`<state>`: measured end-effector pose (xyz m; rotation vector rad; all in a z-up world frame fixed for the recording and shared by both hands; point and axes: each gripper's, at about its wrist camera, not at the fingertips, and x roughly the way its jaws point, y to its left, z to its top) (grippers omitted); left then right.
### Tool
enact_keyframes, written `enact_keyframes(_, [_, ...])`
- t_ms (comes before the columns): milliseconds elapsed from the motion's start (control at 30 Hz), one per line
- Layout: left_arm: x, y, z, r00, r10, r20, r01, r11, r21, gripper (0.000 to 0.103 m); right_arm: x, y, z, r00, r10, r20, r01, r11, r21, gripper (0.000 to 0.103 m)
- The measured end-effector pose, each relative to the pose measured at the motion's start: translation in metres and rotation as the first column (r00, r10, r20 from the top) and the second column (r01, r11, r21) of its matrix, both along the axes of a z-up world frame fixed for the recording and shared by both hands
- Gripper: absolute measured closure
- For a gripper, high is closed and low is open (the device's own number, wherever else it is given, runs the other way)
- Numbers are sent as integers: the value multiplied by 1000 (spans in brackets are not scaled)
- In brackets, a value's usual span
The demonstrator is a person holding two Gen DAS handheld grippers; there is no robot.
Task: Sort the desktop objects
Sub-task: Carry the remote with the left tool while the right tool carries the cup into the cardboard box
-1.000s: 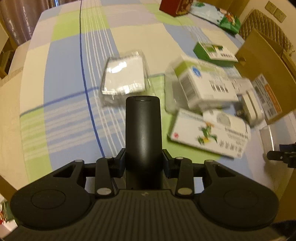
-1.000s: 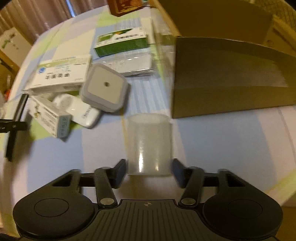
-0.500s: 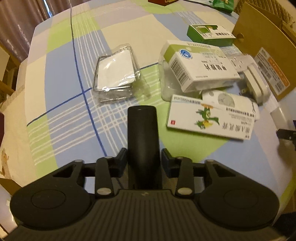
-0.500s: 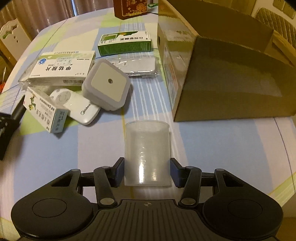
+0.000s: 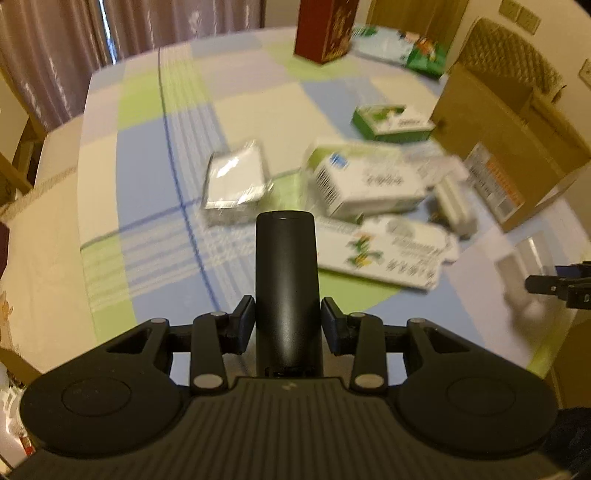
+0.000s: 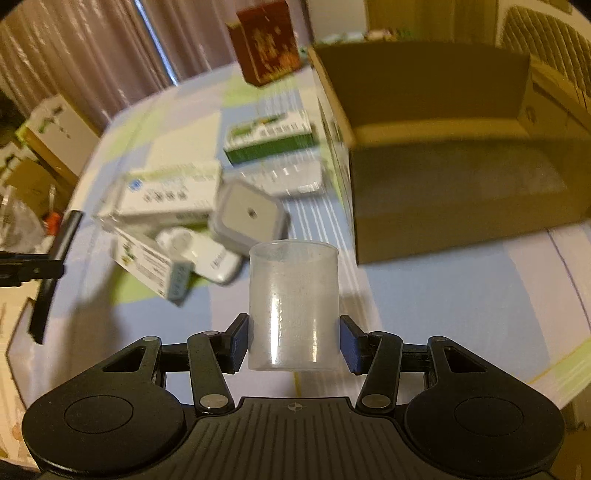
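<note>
My left gripper (image 5: pixel 287 325) is shut on a slim black remote-like bar (image 5: pixel 286 266), held above the checked tablecloth (image 5: pixel 147 206). In the right wrist view, a translucent plastic cup (image 6: pixel 293 288) sits between the blue pads of my right gripper (image 6: pixel 293 341), which is shut on it and holds it off the cloth. The black bar (image 6: pixel 55 266) also shows at that view's left edge. A pile of medicine boxes (image 5: pixel 369 181), a white remote (image 6: pixel 207 254) and a square grey plug-in light (image 6: pixel 251 214) lies between the two grippers.
An open cardboard box (image 6: pixel 443 184) lies on its side at the right. A green box (image 5: pixel 391 122) and a clear plastic case (image 5: pixel 236 181) rest on the cloth, with a dark red box (image 5: pixel 325 29) at the far edge. Curtains hang behind.
The right jaws closed on the cup and lifted it off the cloth. Both grippers rose with their objects, and both views tilted up toward the curtains.
</note>
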<state>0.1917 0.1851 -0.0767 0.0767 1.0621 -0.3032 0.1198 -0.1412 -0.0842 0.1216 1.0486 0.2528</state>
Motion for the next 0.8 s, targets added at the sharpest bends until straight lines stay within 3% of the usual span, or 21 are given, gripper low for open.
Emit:
enact_keyframes(300, [-3, -64, 47, 995, 0, 96, 8, 997, -82, 70, 24, -56, 50, 994, 88, 71, -95, 990, 101, 53])
enact_keyframes(533, [0, -148, 80, 989, 10, 150, 15, 986, -167, 70, 60, -134, 77, 985, 165, 42, -171, 952, 255, 53])
enact_keyframes(633, [8, -183, 93, 984, 24, 177, 12, 980, -200, 70, 76, -171, 81, 988, 154, 28, -155, 928, 338, 53])
enact_keyframes(800, [29, -245, 108, 975, 4, 223, 47, 974, -221, 70, 115, -223, 93, 992, 111, 64, -126, 936, 329, 53])
